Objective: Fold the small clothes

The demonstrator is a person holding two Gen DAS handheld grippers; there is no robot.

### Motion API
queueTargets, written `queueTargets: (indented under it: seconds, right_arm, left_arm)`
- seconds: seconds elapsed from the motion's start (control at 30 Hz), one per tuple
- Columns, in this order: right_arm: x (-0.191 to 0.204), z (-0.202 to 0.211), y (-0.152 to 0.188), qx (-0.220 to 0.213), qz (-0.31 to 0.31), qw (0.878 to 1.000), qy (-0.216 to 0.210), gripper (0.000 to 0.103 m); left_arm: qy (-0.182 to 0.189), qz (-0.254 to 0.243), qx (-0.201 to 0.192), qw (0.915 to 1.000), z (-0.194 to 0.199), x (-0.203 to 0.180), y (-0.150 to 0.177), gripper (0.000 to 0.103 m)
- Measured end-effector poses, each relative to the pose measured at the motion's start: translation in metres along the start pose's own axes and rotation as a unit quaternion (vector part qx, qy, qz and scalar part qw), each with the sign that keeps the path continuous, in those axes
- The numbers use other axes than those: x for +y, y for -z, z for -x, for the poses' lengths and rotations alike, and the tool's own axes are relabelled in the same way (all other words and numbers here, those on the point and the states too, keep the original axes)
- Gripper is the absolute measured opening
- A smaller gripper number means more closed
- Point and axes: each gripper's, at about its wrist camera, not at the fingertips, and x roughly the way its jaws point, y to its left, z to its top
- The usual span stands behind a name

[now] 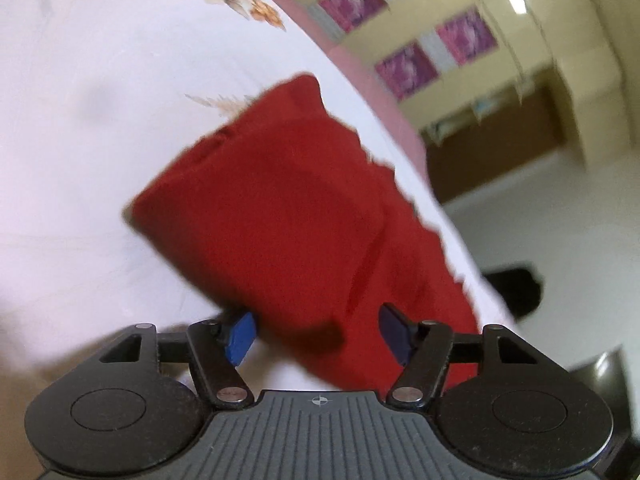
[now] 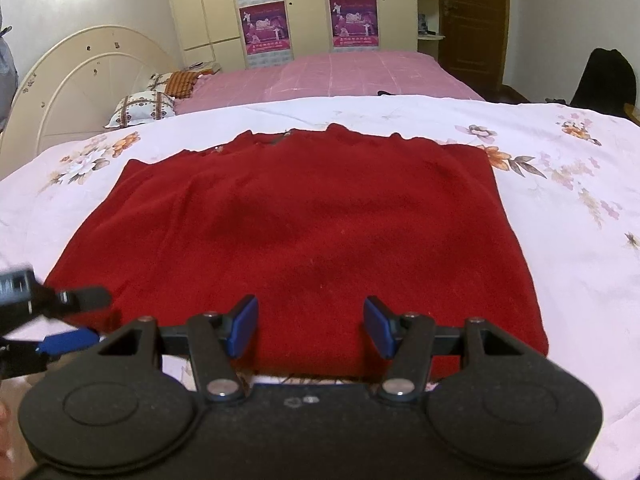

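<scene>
right wrist view takes in a white floral bedspread (image 2: 580,220) filling the frame, and the red sweater (image 2: 296,232) lies flat on the middle of it, roughly squared, its scalloped edge toward a pink bed (image 2: 340,70) farther off. beyond the sweater stand a cream headboard (image 2: 76,76) and a wardrobe (image 2: 312,4) with purple posters. the right gripper (image 2: 310,326) sits over the sweater's near hem, blue pads spread wide with nothing pinched between them. at the sweater's near left corner the left gripper (image 2: 76,320) comes in blurred; left wrist view shows it (image 1: 318,334) released too, fingers parted, one on each side of that corner of the sweater (image 1: 304,216).
</scene>
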Motion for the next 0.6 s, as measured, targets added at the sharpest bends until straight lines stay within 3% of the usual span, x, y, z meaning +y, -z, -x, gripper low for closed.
queueTargets:
  seconds: [0.17, 0.23, 0.3, 0.37, 0.43, 0.53, 0.6]
  right_arm:
    - [0.001, -0.01, -0.005, -0.005, 0.003, 1.0, -0.006, 0.057]
    - [0.001, -0.017, -0.01, -0.009, 0.006, 1.0, -0.004, 0.057]
    - [0.0, -0.024, -0.017, -0.01, 0.007, 1.0, -0.004, 0.057]
    - [-0.002, -0.03, -0.025, -0.015, 0.005, 1.0, -0.004, 0.057]
    - [-0.002, -0.036, -0.033, -0.021, 0.006, 1.0, -0.003, 0.057]
    - [0.0, -0.048, -0.046, -0.032, 0.009, 0.999, 0.002, 0.057]
    - [0.003, -0.061, -0.048, -0.022, 0.019, 1.0, 0.012, 0.057]
  left_arm:
    - [0.012, 0.012, -0.047, 0.9988, -0.02, 0.002, -0.012, 0.066]
    - [0.01, 0.017, -0.055, 0.9983, -0.027, 0.001, -0.017, 0.056]
    - [0.004, 0.038, -0.055, 0.9978, -0.033, 0.005, -0.024, 0.032]
    - [-0.003, 0.053, -0.058, 0.9969, -0.037, 0.01, -0.027, 0.022]
    - [-0.007, 0.046, -0.058, 0.9973, -0.039, 0.009, -0.028, 0.021]
    - [-0.008, 0.021, -0.06, 0.9979, -0.038, 0.0, -0.031, 0.009]
    - [-0.001, 0.004, -0.067, 0.9978, -0.033, -0.007, -0.034, 0.009]
